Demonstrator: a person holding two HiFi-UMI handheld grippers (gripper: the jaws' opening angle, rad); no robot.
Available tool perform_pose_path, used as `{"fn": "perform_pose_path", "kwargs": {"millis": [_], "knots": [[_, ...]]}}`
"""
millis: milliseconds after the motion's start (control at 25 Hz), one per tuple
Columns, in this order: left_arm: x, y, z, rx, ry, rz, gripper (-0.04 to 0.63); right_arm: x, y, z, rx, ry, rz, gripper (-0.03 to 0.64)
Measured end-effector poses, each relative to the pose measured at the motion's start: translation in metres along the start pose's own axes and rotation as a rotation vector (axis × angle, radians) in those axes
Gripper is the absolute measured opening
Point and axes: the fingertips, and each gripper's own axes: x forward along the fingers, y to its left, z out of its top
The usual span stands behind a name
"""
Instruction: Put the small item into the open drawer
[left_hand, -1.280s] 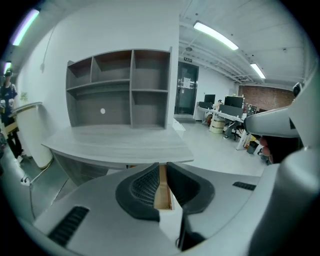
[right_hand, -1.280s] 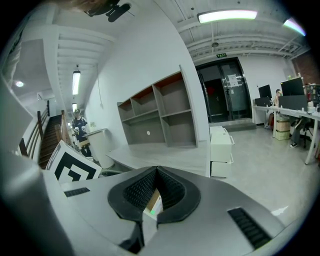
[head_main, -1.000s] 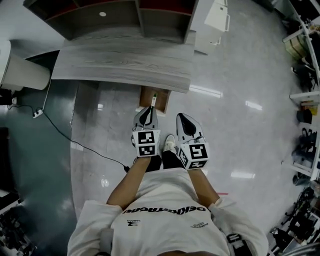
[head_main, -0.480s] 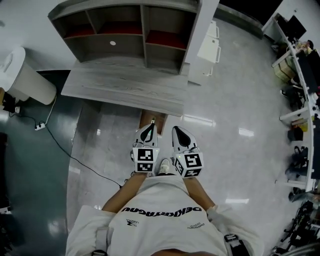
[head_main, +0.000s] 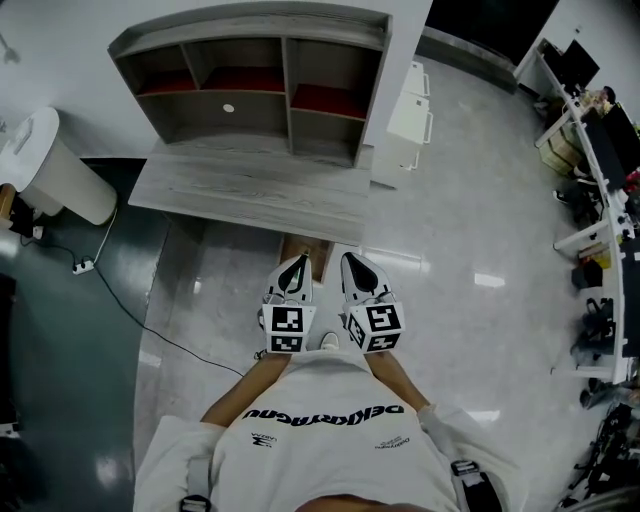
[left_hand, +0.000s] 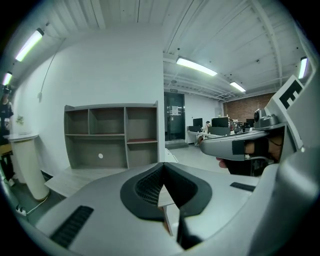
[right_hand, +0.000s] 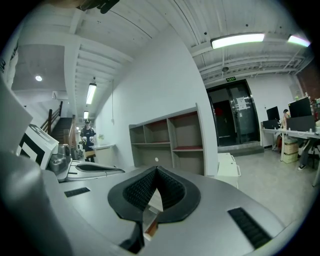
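Left gripper (head_main: 300, 259): jaws fully together, nothing between the pads in its own view. Right gripper (head_main: 348, 257): jaws also together and empty; only a sliver of pale and brown background shows through the gap below the tips

Open drawer (head_main: 306, 246) sticks out from under the front edge of the desk (head_main: 250, 190), toward that edge's right end. It lies straight ahead of and below my left gripper's tips, and its long axis runs from me toward the desk. My left gripper is the nearer one; the right is just beside it and points past the drawer's right side

I cannot make out the small item in any view. The bare strip of drawer visible ahead of the tips shows only brown, so I cannot tell whether the item lies inside

Versus a second ago: a small pale thing was at my left gripper's tip over the drawer, and it is no longer there. The left jaws were slightly apart and have since closed. Both grippers are closer to my body, and my view is raised, so the whole shelf unit (head_main: 250, 80) on the desk now shows

Judgement: placement is probably done, but unconfirmed
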Motion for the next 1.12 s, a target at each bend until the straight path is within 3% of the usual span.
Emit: {"fn": "perform_pose_path", "kwargs": {"millis": [520,1120], "knots": [[0.004,0.001,0.024,0.041,-0.070,0.019,0.015,0.001,-0.015,0.019,-0.030,-0.050,-0.018,0.026],[0.014,-0.011,0.029,0.039,-0.090,0.003,0.015,-0.008,-0.033,0.023,-0.044,-0.071,-0.046,0.026]]}}
